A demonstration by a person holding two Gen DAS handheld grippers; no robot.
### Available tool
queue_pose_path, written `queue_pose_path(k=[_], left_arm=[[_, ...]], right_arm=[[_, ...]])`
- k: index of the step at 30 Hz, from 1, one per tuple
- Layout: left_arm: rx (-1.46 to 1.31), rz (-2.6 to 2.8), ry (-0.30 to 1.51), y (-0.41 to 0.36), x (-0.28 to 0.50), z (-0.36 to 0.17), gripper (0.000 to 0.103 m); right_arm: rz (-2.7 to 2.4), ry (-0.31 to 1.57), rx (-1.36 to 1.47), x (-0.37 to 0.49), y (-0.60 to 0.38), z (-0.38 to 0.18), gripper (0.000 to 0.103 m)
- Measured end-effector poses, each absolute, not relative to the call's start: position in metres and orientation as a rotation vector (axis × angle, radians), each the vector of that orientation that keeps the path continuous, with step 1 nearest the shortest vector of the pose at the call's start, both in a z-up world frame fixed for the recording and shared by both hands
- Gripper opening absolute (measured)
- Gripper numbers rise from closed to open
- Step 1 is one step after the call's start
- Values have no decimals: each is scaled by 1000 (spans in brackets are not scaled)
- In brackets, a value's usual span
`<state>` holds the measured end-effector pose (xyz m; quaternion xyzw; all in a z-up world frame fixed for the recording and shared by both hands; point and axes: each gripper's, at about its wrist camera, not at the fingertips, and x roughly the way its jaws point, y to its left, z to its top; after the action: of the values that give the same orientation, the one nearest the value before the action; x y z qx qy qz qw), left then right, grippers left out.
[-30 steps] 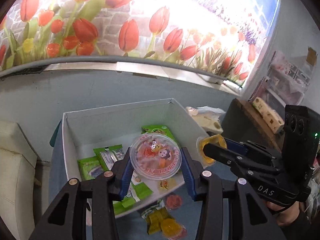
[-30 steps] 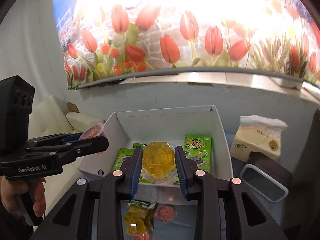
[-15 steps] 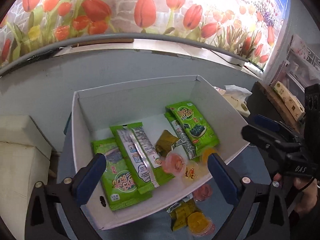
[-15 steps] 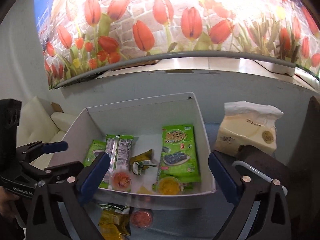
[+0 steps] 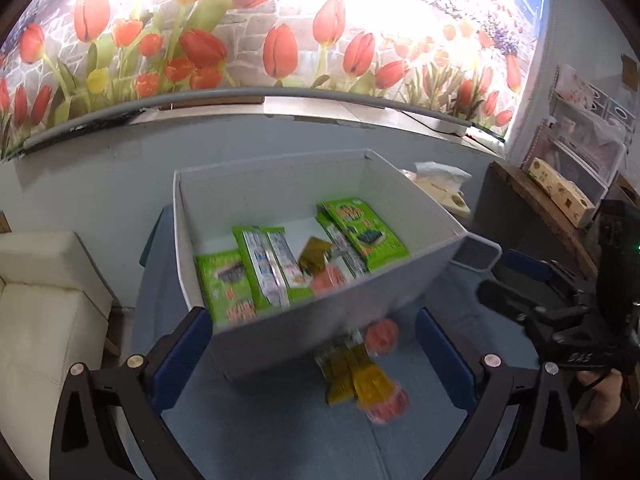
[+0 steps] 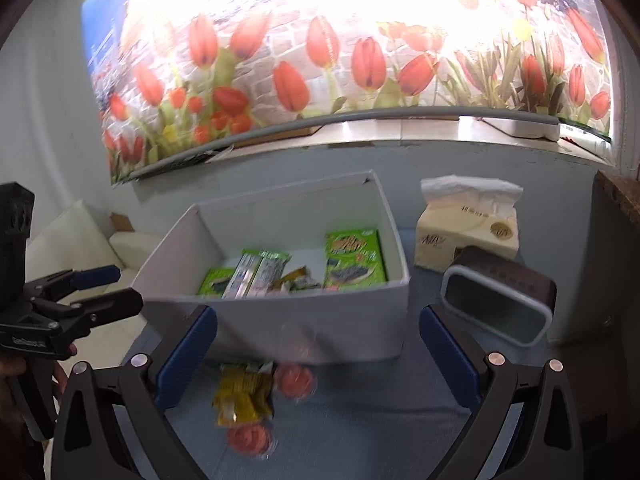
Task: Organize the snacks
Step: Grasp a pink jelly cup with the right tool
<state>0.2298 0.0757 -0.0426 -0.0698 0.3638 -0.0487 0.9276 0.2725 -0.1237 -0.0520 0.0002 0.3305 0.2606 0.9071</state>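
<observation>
A white box (image 5: 320, 322) (image 6: 280, 324) stands on the blue cloth and holds green snack packets (image 5: 362, 234) (image 6: 354, 256), a yellow-green packet and a red jelly cup (image 5: 329, 280). In front of the box lie a yellow packet (image 5: 354, 376) (image 6: 242, 394) and two red jelly cups (image 5: 382, 336) (image 6: 294, 380). My left gripper (image 5: 312, 354) is open and empty, just before the box's near wall. My right gripper (image 6: 318, 354) is open and empty, above the loose snacks. Each gripper also shows in the other's view.
A tissue pack (image 6: 468, 228) stands right of the box. A grey-rimmed container (image 6: 496, 312) and a dark box sit beside it. A cream sofa (image 5: 44, 300) is at the left. A wooden shelf (image 5: 552, 208) with boxes is at the right.
Both grippers opened and let their jelly cups go into the box, then drew back toward me. The box's near wall now hides part of its contents.
</observation>
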Motion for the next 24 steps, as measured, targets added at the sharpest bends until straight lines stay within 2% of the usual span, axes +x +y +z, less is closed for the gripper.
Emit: queue_pose_path(k=[8, 9, 12, 17, 19, 22, 24], left_arm=[[-205, -105, 770, 61, 151, -88, 103], [-220, -110, 778, 60, 140, -95, 103], [-242, -114, 798, 58, 118, -109, 103], [-263, -111, 828, 59, 101, -125, 103], [-270, -110, 832, 61, 99, -128, 103], [-279, -103, 834, 63, 101, -129, 103], [-281, -102, 838, 64, 102, -130, 103]], right_arm=[[562, 762, -63, 258, -92, -107, 102], [561, 778, -62, 261, -88, -114, 99], [536, 819, -68, 274, -79, -128, 78], [515, 861, -45, 291, -75, -145, 73], [511, 876, -57, 294, -73, -151, 57], [529, 906, -50, 299, -71, -157, 42], [538, 901, -54, 297, -71, -157, 38]])
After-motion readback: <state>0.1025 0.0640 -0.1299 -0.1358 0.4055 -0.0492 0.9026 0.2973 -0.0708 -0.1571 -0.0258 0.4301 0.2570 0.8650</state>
